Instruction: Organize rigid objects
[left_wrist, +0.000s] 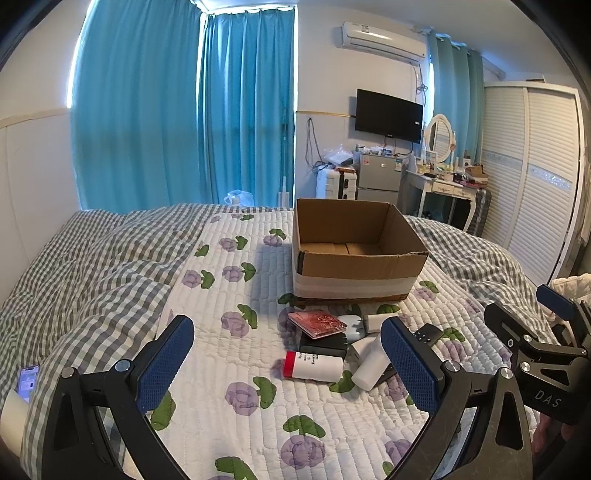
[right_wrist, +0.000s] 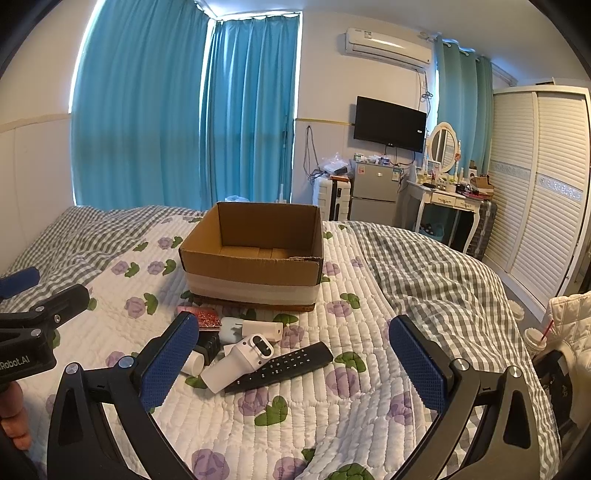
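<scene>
An open, empty cardboard box (left_wrist: 354, 258) (right_wrist: 255, 254) stands on the bed. In front of it lies a pile: a red patterned case (left_wrist: 317, 323) (right_wrist: 207, 317), a white bottle with a red cap (left_wrist: 314, 366), a white handheld device (right_wrist: 240, 360) (left_wrist: 369, 365), a black remote (right_wrist: 284, 365), a white charger (right_wrist: 262, 330) and a black block (left_wrist: 323, 345). My left gripper (left_wrist: 291, 363) is open and empty just before the pile. My right gripper (right_wrist: 295, 363) is open and empty over the remote side.
The bed has a flowered quilt (left_wrist: 236, 398) and a grey checked duvet (left_wrist: 92, 266) (right_wrist: 436, 273). A phone (left_wrist: 27, 380) lies at the left edge. A cup with a straw (right_wrist: 535, 341) and a white jacket (right_wrist: 569, 321) are at the right. A wardrobe (right_wrist: 543, 177) stands beyond.
</scene>
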